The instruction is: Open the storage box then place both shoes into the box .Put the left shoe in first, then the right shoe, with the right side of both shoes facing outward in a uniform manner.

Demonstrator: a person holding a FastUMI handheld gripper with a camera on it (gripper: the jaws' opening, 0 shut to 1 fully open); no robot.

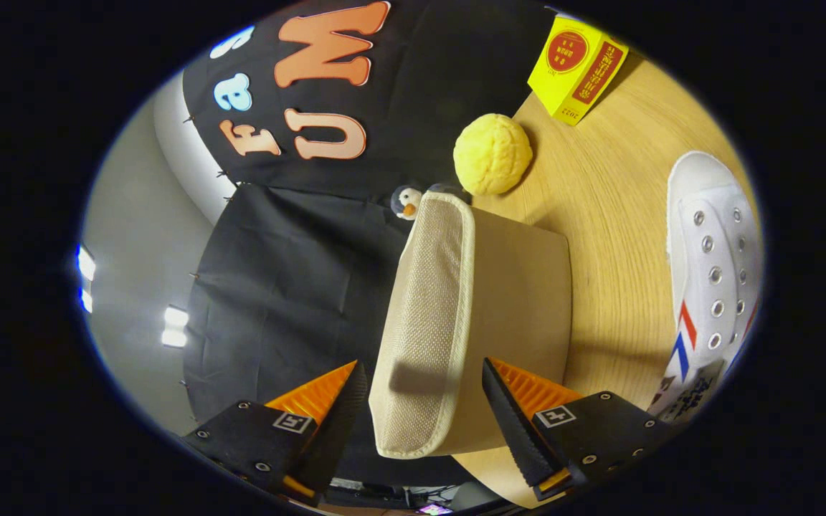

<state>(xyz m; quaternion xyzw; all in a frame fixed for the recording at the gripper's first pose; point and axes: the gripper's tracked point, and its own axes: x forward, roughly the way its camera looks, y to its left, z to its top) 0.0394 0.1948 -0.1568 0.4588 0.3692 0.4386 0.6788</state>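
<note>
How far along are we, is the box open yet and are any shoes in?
Nothing looks finished. In hand: the gripper is open, fingers either side of the beige fabric storage box's lid edge, not pressing. Left: open the lid, then load both shoes; one white lace-up canvas sneaker lies on the wooden table.

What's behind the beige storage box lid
Beyond the lid, between the open gripper fingers, a penguin toy peeks out beside a yellow bun. The toy's body is hidden.

Cloth-walled recording booth [291,287], wooden table [614,215]
</note>
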